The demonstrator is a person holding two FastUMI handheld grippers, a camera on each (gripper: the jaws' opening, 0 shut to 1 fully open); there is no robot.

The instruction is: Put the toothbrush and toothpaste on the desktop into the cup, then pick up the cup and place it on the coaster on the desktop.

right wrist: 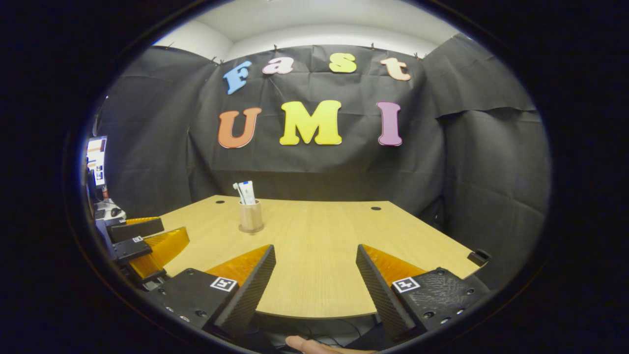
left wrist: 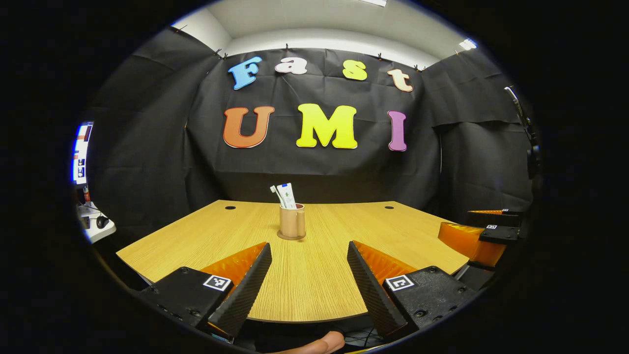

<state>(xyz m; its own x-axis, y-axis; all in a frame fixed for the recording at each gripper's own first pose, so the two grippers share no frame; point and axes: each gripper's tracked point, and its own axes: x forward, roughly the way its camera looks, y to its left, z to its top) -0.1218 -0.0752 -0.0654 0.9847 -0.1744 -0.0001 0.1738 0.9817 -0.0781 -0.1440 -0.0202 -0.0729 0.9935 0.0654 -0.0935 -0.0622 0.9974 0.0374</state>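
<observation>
A tan cup point(left wrist: 292, 221) stands upright on a round brown coaster point(left wrist: 291, 237) in the middle of the wooden desktop point(left wrist: 314, 275). A white toothbrush point(left wrist: 276, 193) and a white toothpaste tube point(left wrist: 287, 194) stick out of its top. In the right gripper view the cup point(right wrist: 251, 216) stands left of centre on the coaster point(right wrist: 251, 229), holding the toothbrush point(right wrist: 239, 191) and the toothpaste point(right wrist: 248, 191). My left gripper point(left wrist: 308, 253) hangs open over the near table edge, well short of the cup. My right gripper point(right wrist: 315, 255) is open too, with nothing between its fingers.
The right gripper point(left wrist: 484, 233) shows at the table's right edge in the left gripper view, and the left gripper point(right wrist: 142, 241) at the left edge in the right gripper view. Two cable holes point(left wrist: 230, 208) point(left wrist: 389, 207) mark the far desktop. A side desk with a monitor point(left wrist: 81, 152) stands left.
</observation>
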